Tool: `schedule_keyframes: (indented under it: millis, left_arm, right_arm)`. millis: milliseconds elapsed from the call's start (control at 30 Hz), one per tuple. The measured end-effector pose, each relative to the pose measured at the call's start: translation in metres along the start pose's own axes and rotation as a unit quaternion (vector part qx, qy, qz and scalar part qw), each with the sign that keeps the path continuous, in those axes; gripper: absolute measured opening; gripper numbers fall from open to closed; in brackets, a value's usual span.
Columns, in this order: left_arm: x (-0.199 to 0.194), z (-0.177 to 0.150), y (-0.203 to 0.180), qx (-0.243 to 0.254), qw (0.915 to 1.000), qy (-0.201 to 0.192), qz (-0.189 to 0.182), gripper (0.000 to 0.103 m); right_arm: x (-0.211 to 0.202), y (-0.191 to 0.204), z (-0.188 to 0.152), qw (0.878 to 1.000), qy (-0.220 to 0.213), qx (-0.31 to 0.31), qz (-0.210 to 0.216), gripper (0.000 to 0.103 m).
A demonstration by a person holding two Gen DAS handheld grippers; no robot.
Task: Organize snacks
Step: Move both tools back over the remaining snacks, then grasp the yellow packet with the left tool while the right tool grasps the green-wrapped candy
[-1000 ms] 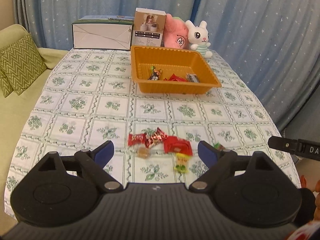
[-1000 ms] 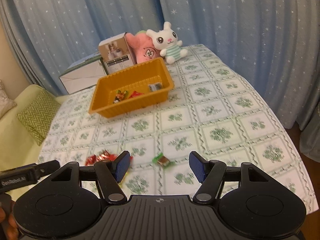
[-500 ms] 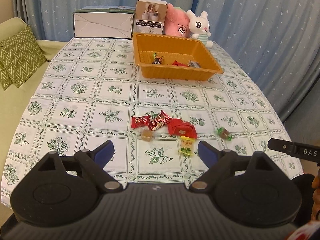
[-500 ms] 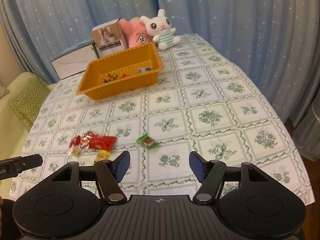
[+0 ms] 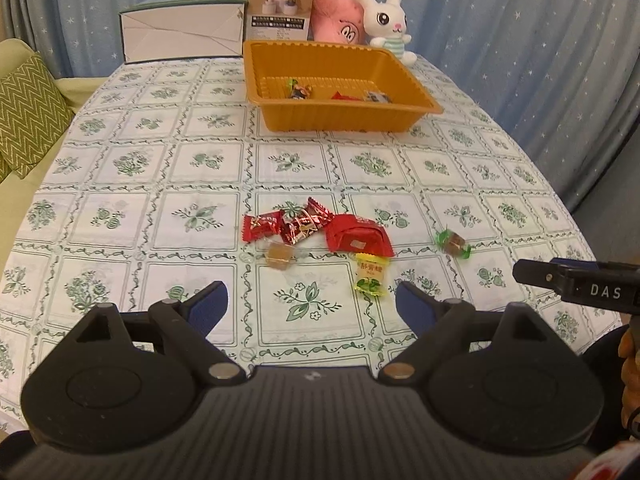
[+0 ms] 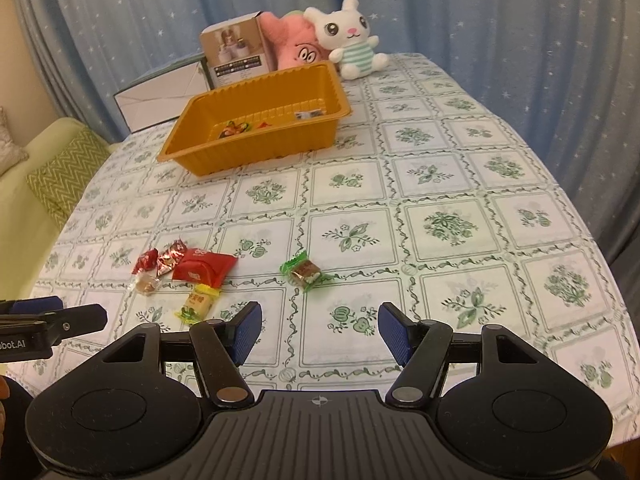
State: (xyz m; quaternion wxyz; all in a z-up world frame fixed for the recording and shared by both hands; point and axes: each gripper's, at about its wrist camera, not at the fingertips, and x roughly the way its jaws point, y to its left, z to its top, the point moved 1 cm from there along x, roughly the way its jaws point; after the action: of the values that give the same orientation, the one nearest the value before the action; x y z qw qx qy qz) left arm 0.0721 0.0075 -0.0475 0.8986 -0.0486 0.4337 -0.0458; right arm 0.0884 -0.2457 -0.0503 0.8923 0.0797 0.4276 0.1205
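An orange tray [image 5: 344, 120] [image 6: 256, 148] stands at the back of the table with a few snacks inside. Loose snacks lie near the front edge: a big red packet [image 5: 358, 236] [image 6: 204, 266], two small red wrappers [image 5: 260, 226] [image 5: 306, 222], a clear-wrapped brown candy [image 5: 279, 255], a yellow candy [image 5: 371, 276] [image 6: 198, 302] and a green-wrapped candy [image 5: 454, 243] [image 6: 306, 272]. My left gripper [image 5: 312, 306] is open and empty, just short of the yellow candy. My right gripper [image 6: 320, 330] is open and empty, just short of the green-wrapped candy.
Behind the tray stand a white box [image 5: 182, 38], a small carton [image 5: 280, 10], a pink plush [image 5: 338, 20] and a white bunny plush [image 5: 386, 24]. A green sofa with a zigzag cushion [image 5: 28, 116] lies left. Blue curtains hang behind and right.
Both grippers have pulled back and risen, so the loose snacks now sit farther ahead in each view. Both jaws stay open. No snack has moved.
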Motion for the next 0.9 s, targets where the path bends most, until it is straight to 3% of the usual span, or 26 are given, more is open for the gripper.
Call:
schedule_keyframes:
  millis: [300, 367, 433, 733, 900]
  left_arm:
    - [0.032, -0.001, -0.007, 0.018, 0.9997, 0.014, -0.013, 0.090]
    - [0.039, -0.001, -0.009, 0.021, 0.9995, 0.016, -0.019, 0.089]
    - [0.044, 0.000, -0.013, 0.027, 0.9992, 0.014, -0.026, 0.088]
    - [0.072, 0.007, -0.030, 0.049, 0.9979, 0.013, -0.042, 0.070]
    - [0.088, 0.006, -0.040, 0.068, 0.9964, 0.019, -0.046, 0.051]
  right_arm:
    - [0.036, -0.003, 0.008, 0.999, 0.011, -0.029, 0.026, 0.064]
    - [0.045, -0.003, 0.010, 0.999, 0.014, -0.038, 0.029, 0.054]
    - [0.053, -0.004, 0.013, 0.998, 0.016, -0.048, 0.030, 0.053]
    - [0.078, -0.007, 0.021, 0.996, 0.016, -0.075, 0.040, 0.047]
    - [0.083, -0.010, 0.022, 0.996, 0.014, -0.072, 0.040, 0.046]
